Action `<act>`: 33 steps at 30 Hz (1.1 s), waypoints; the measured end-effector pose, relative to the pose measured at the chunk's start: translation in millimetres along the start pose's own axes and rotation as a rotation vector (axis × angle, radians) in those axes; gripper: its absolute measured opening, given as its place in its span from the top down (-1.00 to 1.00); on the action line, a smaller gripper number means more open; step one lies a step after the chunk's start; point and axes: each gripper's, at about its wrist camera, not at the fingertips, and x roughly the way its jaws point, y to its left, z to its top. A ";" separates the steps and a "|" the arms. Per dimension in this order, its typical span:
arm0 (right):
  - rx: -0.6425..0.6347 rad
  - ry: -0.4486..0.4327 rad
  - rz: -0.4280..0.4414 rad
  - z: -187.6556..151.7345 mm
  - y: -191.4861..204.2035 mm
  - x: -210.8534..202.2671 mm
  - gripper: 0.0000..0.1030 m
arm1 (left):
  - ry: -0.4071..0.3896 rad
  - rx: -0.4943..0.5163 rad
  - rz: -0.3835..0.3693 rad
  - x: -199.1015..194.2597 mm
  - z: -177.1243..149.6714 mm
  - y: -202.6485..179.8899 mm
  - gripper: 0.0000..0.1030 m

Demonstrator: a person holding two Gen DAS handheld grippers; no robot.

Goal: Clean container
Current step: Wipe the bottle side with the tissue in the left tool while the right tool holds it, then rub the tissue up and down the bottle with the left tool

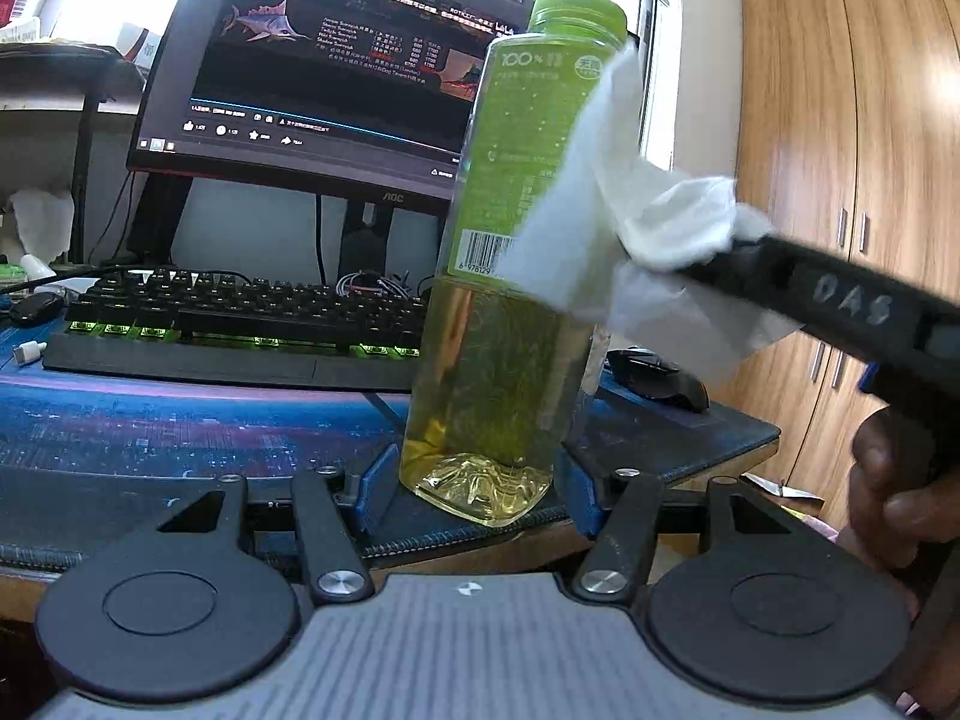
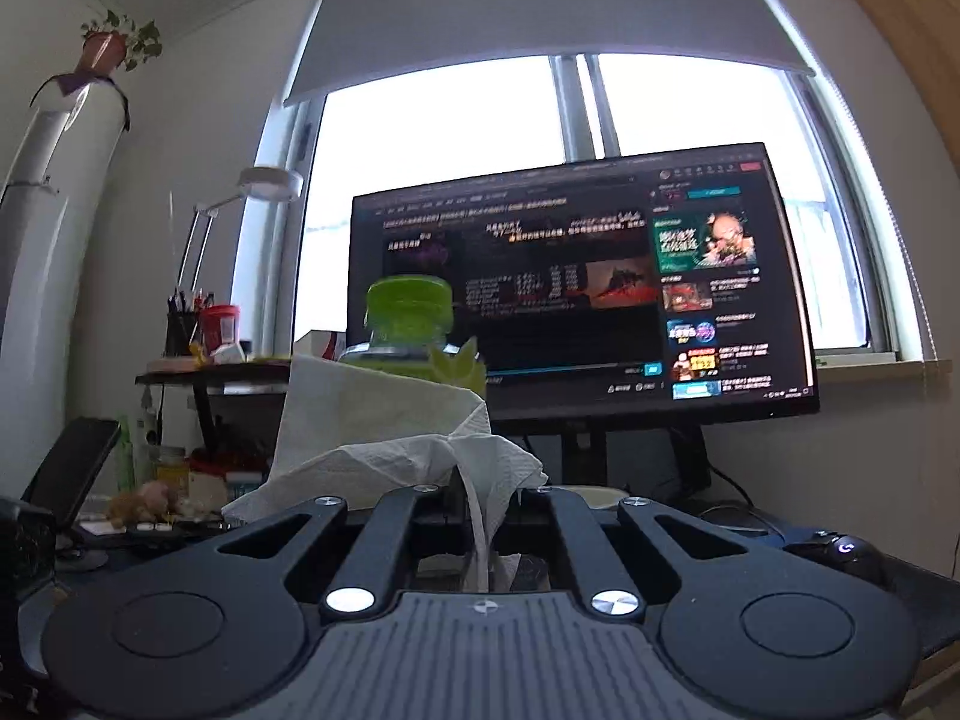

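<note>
While the bottle (image 1: 510,252) stands upright between the left gripper (image 1: 474,480) pads at its base, the tissue (image 1: 606,204) lies against its right side.
Left jaws clamp the bottle over the desk mat (image 1: 150,420); the right gripper (image 2: 477,498), pinched shut on the tissue, reaches in from the right — its own view shows only the green cap (image 2: 408,306) above the paper.

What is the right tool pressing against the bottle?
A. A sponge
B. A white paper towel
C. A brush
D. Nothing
B: the right tool is shut on a white paper towel that lies against the side of the bottle.
</note>
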 end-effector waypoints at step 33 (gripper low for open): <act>-0.024 0.049 -0.039 -8.6 -3.6 6.5 0.87 | -0.010 0.023 0.001 0.3 -5.0 -2.4 -0.18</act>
